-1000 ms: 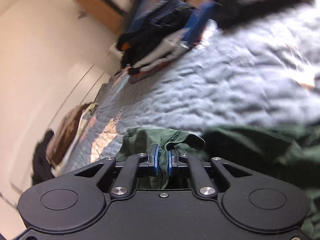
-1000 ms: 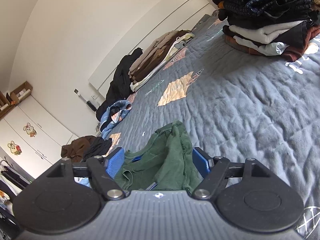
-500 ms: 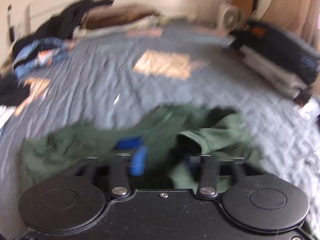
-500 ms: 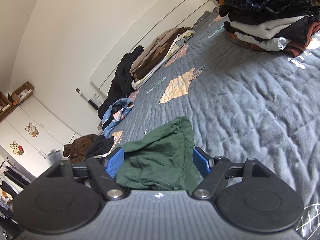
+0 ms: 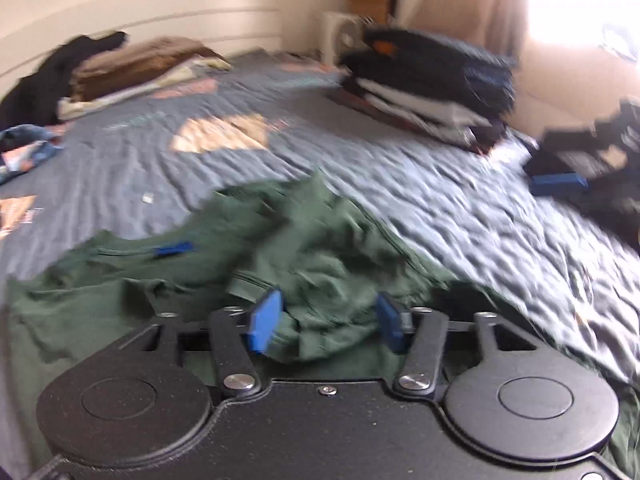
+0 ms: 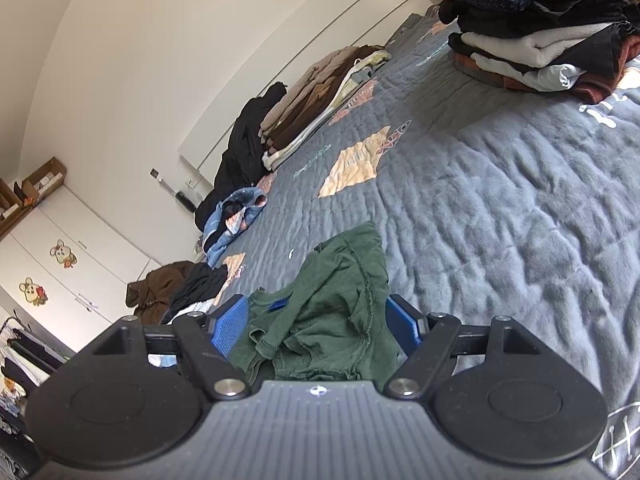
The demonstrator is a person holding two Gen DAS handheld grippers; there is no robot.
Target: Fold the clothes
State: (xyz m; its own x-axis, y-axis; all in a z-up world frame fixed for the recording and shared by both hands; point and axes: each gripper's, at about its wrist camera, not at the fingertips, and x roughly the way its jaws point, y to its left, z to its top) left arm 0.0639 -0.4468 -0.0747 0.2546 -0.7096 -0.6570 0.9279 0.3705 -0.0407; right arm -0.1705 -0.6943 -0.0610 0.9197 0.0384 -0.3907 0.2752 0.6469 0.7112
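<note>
My left claw (image 5: 326, 322) has its blue pads spread apart over the crumpled dark green cotton shirt (image 5: 256, 264), which lies rumpled on the grey quilted bedspread (image 5: 460, 208). My right claw (image 6: 318, 326) is likewise spread wide, with the shirt bunched loosely between its pads.

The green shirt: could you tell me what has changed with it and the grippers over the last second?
The left gripper let go of the green shirt and now stands open. The right gripper stayed open around the shirt; the folded stack did not move.
</note>
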